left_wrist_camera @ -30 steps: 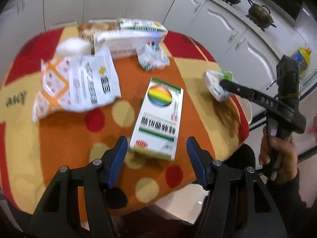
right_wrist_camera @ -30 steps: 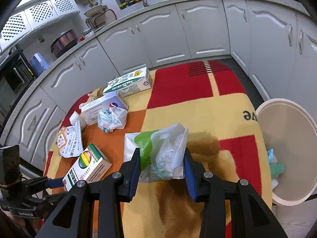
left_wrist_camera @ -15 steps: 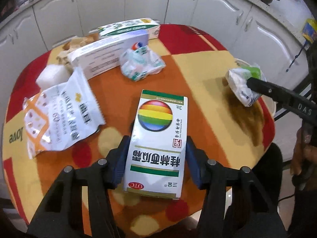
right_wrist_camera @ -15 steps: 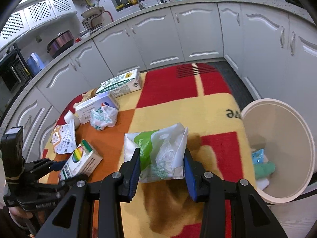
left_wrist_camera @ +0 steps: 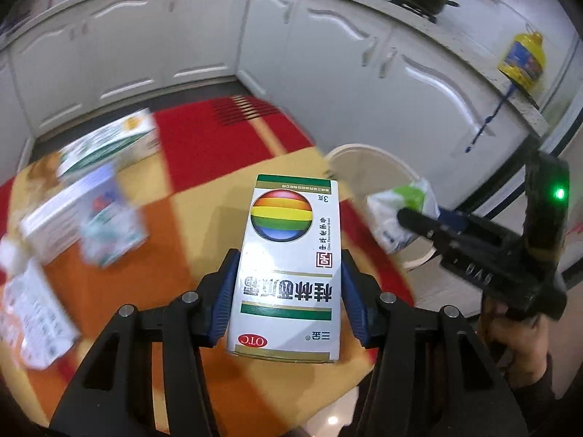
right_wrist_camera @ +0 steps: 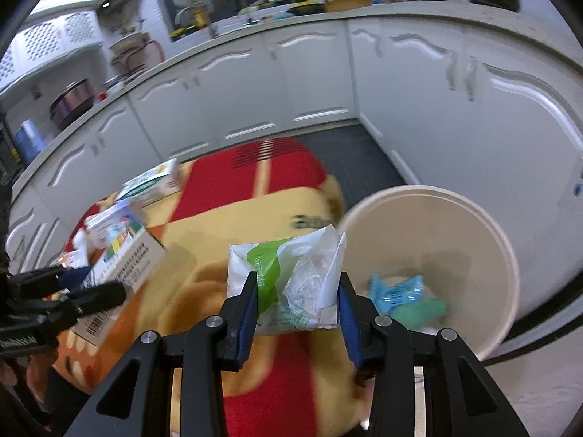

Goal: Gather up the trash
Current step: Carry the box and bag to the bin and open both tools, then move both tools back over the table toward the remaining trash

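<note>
right gripper (right_wrist_camera: 296,307) pinching crumpled wrapper (right_wrist_camera: 291,284) | bin (right_wrist_camera: 430,196) just ahead-right of its jaws, closer to this arm | left gripper (left_wrist_camera: 288,291) clamped on medicine box (left_wrist_camera: 291,269), long axis pointing straight out along the fingers

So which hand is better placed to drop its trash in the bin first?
Right. The right gripper holds the plastic wrapper beside the bin rim; the left gripper, holding the medicine box, is farther back over the table.

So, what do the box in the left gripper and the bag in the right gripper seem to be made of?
Rainbow box: likely glossy printed cardboard, with flat faces and crisp edges. Green-white bag: thin plastic film, seemingly, as it is crinkled, partly see-through and shiny.
</note>
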A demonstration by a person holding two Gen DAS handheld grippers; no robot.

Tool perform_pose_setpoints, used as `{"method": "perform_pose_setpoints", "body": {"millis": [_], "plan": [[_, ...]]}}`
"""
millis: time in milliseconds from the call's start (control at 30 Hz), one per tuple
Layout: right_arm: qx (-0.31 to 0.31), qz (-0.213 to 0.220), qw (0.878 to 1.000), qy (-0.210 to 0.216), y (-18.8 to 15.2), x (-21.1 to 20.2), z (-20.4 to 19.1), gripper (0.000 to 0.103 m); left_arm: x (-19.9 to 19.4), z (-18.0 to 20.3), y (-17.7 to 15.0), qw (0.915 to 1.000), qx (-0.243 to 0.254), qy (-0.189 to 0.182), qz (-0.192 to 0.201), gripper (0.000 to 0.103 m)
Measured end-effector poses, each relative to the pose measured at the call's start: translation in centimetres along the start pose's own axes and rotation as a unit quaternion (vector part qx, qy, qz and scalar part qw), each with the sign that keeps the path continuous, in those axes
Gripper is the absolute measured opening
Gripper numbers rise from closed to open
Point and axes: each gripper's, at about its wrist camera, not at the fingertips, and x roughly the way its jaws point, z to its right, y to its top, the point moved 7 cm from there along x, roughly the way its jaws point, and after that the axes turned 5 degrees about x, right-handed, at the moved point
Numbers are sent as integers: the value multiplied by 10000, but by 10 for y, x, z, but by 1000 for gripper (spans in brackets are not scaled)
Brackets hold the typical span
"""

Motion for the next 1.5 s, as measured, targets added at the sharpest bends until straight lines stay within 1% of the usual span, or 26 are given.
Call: {"method": "perform_pose_setpoints", "body": {"millis": [167, 367, 467, 633, 667, 733, 767, 800, 833, 867, 900, 1100, 1267, 1500], "plan": [[224, 38, 9988, -422, 2, -2, 48, 39, 36, 40, 31, 9993, 180, -295, -154, 50], [467, -26, 9958, -791, 0, 1, 95, 39, 72, 72, 52, 9979, 327, -484, -287, 50], [563, -95, 9944, -891, -4, 5, 111, 39, 90, 81, 57, 9973, 263, -576, -365, 50], [649, -213, 9924, -1028, -7, 16, 125, 40, 106, 86, 61, 9971, 146, -626, -411, 50], [676, -225, 9919, -1047, -8, 18, 127, 41, 108, 87, 62, 9971, 127, -629, -418, 50], [727, -242, 9907, -1122, -8, 21, 131, 49, 110, 88, 63, 9969, 104, -654, -427, 51], [741, -245, 9904, -1144, -8, 22, 133, 51, 111, 88, 62, 9968, 109, -658, -437, 56], [747, -253, 9901, -1161, -9, 23, 134, 56, 111, 88, 62, 9968, 113, -654, -443, 60], [767, -270, 9895, -1196, -9, 24, 135, 64, 111, 87, 62, 9968, 106, -658, -439, 67], [802, -280, 9889, -1221, -9, 24, 136, 67, 110, 87, 61, 9967, 91, -688, -417, 68], [829, -281, 9887, -1219, -10, 25, 137, 68, 109, 86, 61, 9967, 86, -693, -407, 68], [852, -337, 9893, -1137, -10, 26, 131, 68, 101, 78, 56, 9980, 86, -518, -353, 68], [799, -317, 9906, -1067, -12, 23, 121, 68, 89, 64, 52, 9996, 73, -183, -198, 68], [675, -283, 9926, -968, -9, 19, 101, 68, 69, 42, 44, 9996, 114, 252, 12, 68]]}}
